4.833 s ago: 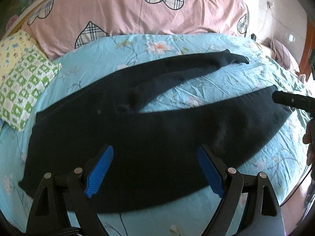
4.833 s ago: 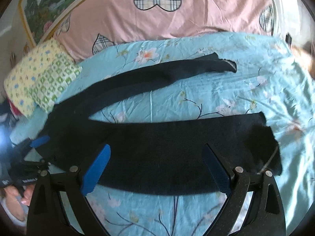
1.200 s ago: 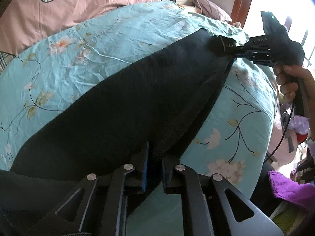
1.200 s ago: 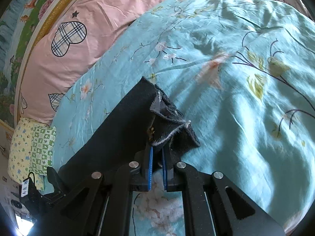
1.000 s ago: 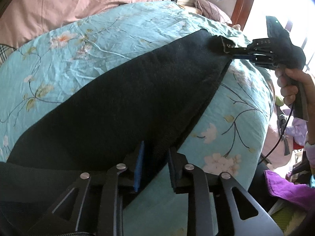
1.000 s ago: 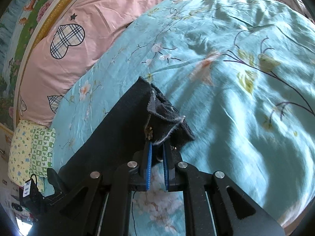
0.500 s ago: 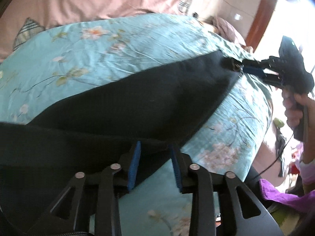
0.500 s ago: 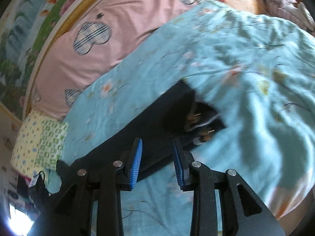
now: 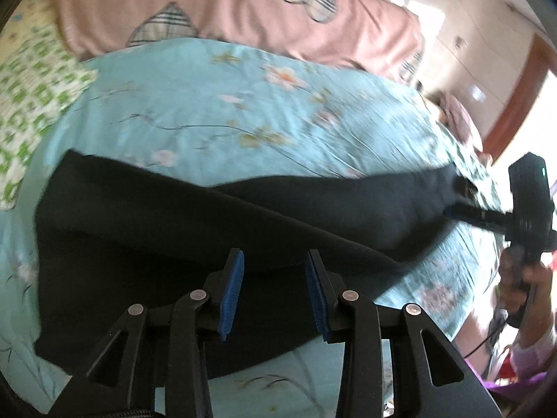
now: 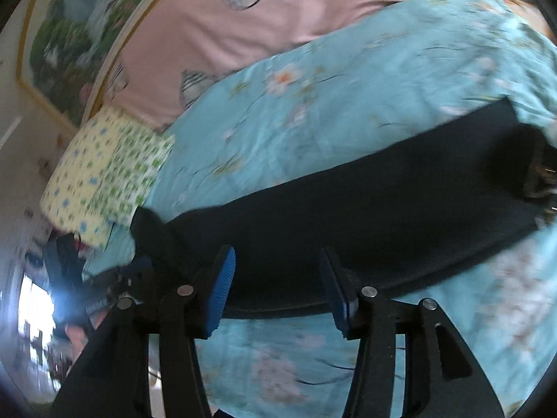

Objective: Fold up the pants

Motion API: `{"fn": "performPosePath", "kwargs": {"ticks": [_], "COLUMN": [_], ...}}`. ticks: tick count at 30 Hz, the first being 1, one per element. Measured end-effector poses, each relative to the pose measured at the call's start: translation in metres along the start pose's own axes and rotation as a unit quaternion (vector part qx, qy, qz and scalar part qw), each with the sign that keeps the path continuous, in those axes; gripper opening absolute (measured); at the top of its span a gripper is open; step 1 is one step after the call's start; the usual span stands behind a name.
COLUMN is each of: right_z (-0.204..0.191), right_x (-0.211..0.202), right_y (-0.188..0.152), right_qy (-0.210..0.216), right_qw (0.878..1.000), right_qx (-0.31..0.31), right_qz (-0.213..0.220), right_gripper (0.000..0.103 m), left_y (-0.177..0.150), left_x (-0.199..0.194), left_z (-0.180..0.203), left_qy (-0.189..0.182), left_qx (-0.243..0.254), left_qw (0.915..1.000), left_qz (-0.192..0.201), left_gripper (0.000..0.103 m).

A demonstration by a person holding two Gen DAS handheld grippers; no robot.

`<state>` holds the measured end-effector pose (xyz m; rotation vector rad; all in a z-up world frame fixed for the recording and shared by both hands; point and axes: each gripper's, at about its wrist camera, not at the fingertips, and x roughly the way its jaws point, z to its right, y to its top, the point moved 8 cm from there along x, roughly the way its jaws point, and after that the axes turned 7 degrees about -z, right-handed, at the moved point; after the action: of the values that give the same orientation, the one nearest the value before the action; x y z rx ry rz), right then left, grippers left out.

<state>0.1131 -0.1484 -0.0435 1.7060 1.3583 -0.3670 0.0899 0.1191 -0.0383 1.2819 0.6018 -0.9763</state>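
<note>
with one leg laid over the other, both grippers, left gripper (image 9: 275,291) and right gripper (image 10: 278,287), jaws just opened and empty, clear the pants (image 9: 174,237); next, fold ends together.

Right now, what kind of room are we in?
Most likely a bedroom: a bed with a blue flowered sheet, a pink quilt with checked hearts, and a green checked pillow.

The pants (image 9: 181,230) lie flat across the sheet (image 9: 216,104), one leg laid over the other, waist end at left in the left wrist view. Behind the sheet lies a long pillow (image 9: 222,7); a small pillow (image 9: 31,87) sits at the sheet's left edge, just beyond the waist end.
</note>
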Motion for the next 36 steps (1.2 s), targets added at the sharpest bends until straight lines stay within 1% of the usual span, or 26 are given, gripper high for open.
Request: {"fn": "performPosePath", "kwargs": {"ticks": [2, 3, 6, 9, 11, 12, 15, 19, 21, 23, 24, 26, 28, 30, 31, 33, 36], "right_z": [-0.007, -0.023, -0.047, -0.060, -0.071, -0.081, -0.090, -0.104, -0.107, -0.117, -0.119, -0.121, -0.126, -0.127, -0.128, -0.129, -0.132], "right_x": [0.006, 0.021, 0.041, 0.055, 0.065, 0.076, 0.088, 0.101, 0.103, 0.111, 0.115, 0.118, 0.127, 0.130, 0.134, 0.138, 0.143], "right_y": [-0.001, -0.004, -0.007, -0.009, -0.009, -0.008, -0.006, -0.001, 0.000, 0.002, 0.002, 0.002, 0.002, 0.001, 0.001, 0.001, 0.000], "right_qy": [0.003, 0.011, 0.023, 0.028, 0.034, 0.034, 0.035, 0.040, 0.043, 0.046, 0.045, 0.045, 0.042, 0.041, 0.038, 0.039, 0.038], "right_qw": [1.000, 0.999, 0.996, 0.993, 0.991, 0.988, 0.985, 0.982, 0.981, 0.977, 0.976, 0.975, 0.971, 0.970, 0.968, 0.967, 0.964], "right_qx": [-0.010, -0.034, -0.069, -0.090, -0.107, -0.125, -0.137, -0.155, -0.160, -0.176, -0.180, -0.184, -0.196, -0.199, -0.205, -0.209, -0.216], "right_qz": [-0.007, -0.023, -0.048, -0.065, -0.076, -0.087, -0.097, -0.103, -0.105, -0.112, -0.117, -0.120, -0.131, -0.133, -0.137, -0.142, -0.149], "right_gripper": [0.052, 0.052, 0.052, 0.052, 0.052, 0.052, 0.052, 0.052, 0.052, 0.052, 0.052, 0.052, 0.052, 0.052, 0.052, 0.052, 0.052], "left_y": [0.002, 0.004, 0.009, 0.015, 0.017, 0.018, 0.023, 0.031, 0.037, 0.042, 0.046, 0.051, 0.058, 0.064, 0.067, 0.071, 0.076], "left_x": [-0.007, -0.012, -0.024, -0.036, -0.040, -0.042, -0.043, -0.039, -0.034, -0.030, -0.026, -0.019, -0.009, -0.001, 0.004, 0.011, 0.025], "left_z": [-0.016, -0.025, -0.049, -0.073, -0.087, -0.097, -0.118, -0.150, -0.166, -0.179, -0.186, -0.198, -0.208, -0.212, -0.212, -0.210, -0.206], "left_qy": [0.008, 0.014, 0.021, 0.029, 0.032, 0.034, 0.042, 0.046, 0.054, 0.057, 0.055, 0.055, 0.037, 0.019, 0.006, -0.007, -0.012], "left_qx": [-0.016, -0.024, -0.043, -0.057, -0.064, -0.069, -0.082, -0.097, -0.102, -0.104, -0.104, -0.110, -0.117, -0.119, -0.114, -0.109, -0.093], "left_qw": [0.9998, 0.9995, 0.9986, 0.9975, 0.9969, 0.9965, 0.9954, 0.9941, 0.9933, 0.9929, 0.9930, 0.9922, 0.9920, 0.9918, 0.9922, 0.9923, 0.9925], "left_qz": [0.008, 0.013, 0.024, 0.032, 0.033, 0.033, 0.028, 0.016, 0.008, 0.000, -0.007, -0.016, -0.032, -0.043, -0.050, -0.060, -0.078], "left_gripper": [0.039, 0.041, 0.045, 0.050, 0.052, 0.053, 0.057, 0.060, 0.065, 0.068, 0.071, 0.072, 0.072, 0.072, 0.072, 0.073, 0.073]}}
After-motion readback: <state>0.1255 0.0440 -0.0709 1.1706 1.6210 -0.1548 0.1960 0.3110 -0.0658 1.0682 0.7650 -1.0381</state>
